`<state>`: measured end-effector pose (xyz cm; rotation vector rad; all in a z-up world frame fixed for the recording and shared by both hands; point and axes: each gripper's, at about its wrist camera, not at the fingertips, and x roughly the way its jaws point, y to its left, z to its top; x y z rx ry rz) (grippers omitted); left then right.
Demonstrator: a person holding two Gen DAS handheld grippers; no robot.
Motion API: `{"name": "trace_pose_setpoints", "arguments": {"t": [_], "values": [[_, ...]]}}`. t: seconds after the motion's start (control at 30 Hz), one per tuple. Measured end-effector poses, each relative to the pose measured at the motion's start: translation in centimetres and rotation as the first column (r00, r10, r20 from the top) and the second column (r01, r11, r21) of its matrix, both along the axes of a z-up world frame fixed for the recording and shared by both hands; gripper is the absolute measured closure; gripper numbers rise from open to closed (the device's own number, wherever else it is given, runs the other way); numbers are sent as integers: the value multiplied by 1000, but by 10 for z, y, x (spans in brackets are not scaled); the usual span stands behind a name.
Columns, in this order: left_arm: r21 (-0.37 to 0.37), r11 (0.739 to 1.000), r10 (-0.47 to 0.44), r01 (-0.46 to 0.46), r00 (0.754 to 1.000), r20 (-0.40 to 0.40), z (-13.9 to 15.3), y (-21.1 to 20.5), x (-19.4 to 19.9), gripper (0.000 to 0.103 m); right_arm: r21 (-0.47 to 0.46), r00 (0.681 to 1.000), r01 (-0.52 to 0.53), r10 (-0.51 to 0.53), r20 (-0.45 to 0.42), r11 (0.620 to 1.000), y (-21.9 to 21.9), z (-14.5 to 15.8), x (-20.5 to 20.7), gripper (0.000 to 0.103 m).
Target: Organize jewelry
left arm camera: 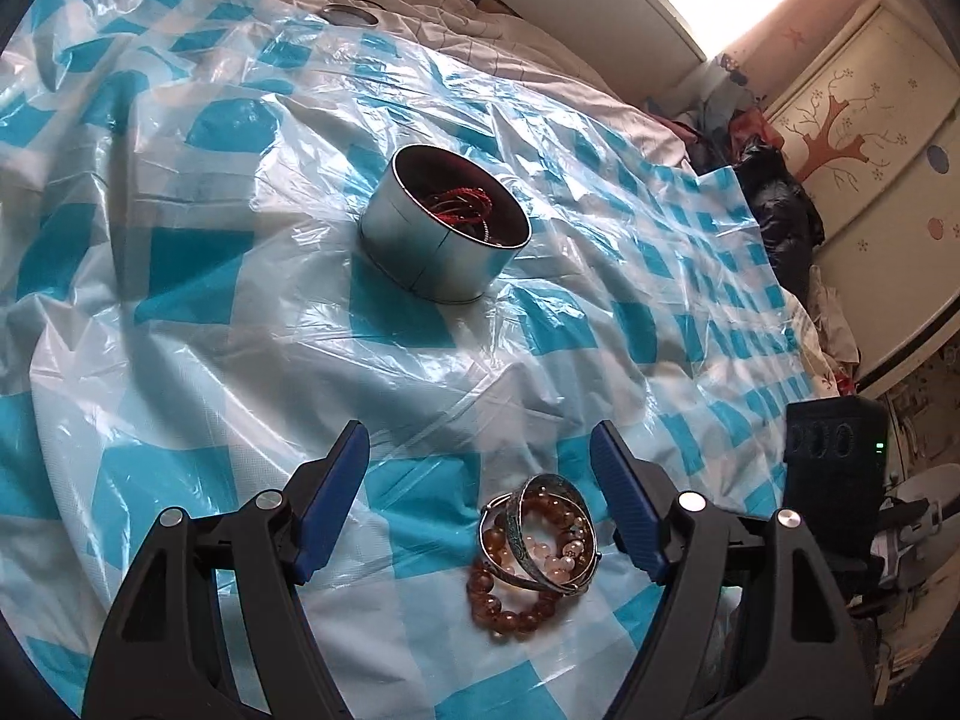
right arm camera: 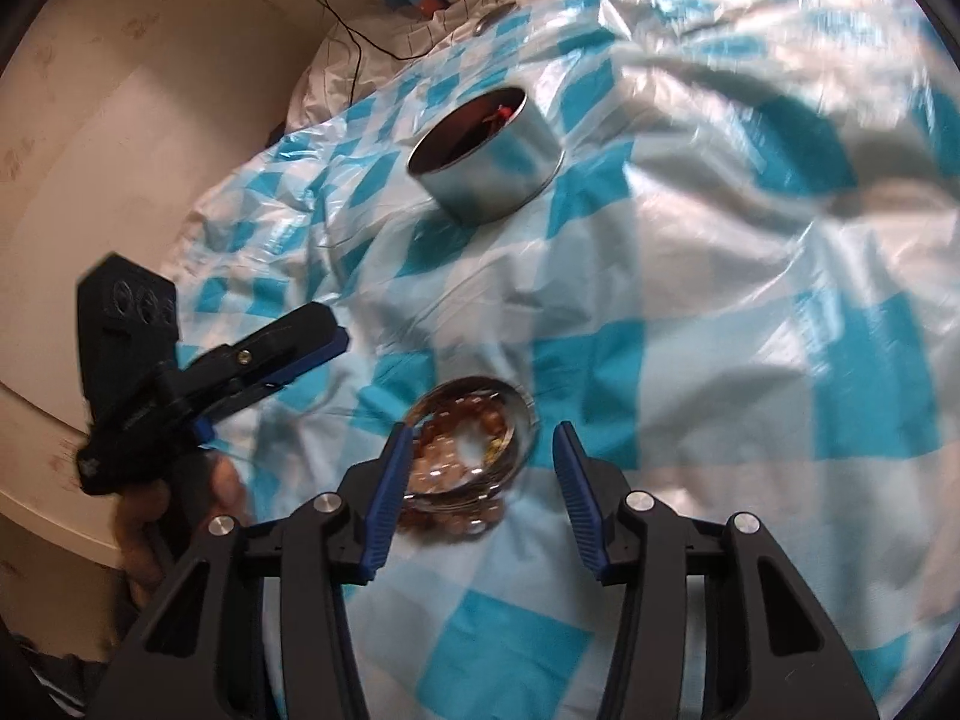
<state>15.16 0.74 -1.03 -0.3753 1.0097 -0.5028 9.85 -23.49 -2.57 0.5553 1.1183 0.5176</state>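
**Both grippers gaping, bracelet pile waiting**

Here's the right gripper (right arm camera: 483,456), fingers spread wide and empty, poised right over the bracelet pile (right arm camera: 468,456). The left gripper (left arm camera: 480,450) is just as wide, holding nothing, with the same pile sitting between its fingertips, nearer the right-hand one.

The danger, as I read it: those bracelets are tangled. 2 metal bangles (left arm camera: 543,531) lean on edge across a strand of amber beads (left arm camera: 501,597) and some paler beads (left arm camera: 555,546), so closing on one may drag the rest, or a smooth bangle could squirt out of the pads. The crinkled blue-and-white plastic sheet (left arm camera: 210,324) underneath looks slippery and could get pinched too.

The pile lies on the sheet, well apart from the round metal tin (left arm camera: 444,222), which stands open with red cords already inside. The right wrist view is blurred, so finer bead detail there is anyone's guess.
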Motion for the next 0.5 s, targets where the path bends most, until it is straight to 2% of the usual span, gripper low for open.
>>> {"name": "trace_pose_setpoints", "arguments": {"t": [0.07, 0.23, 0.4, 0.5], "values": [[-2, 1000, 5, -5, 1000, -5, -1, 0, 0, 31, 100, 998, 16, -10, -60, 995, -5, -11, 3, 54], [3, 1000, 1, -1, 1000, -11, 0, 0, 0, 31, 170, 995, 40, -23, -97, 985, -7, -18, 7, 54], [5, 1000, -5, 5, 1000, -25, -1, 1, 0, 31, 312, 993, 66, -33, -109, 948, -16, -21, 10, 54], [16, 1000, -19, 19, 999, -35, -4, -3, 1, 31, 312, 995, 45, -16, -95, 949, -13, -17, 10, 54]]}}
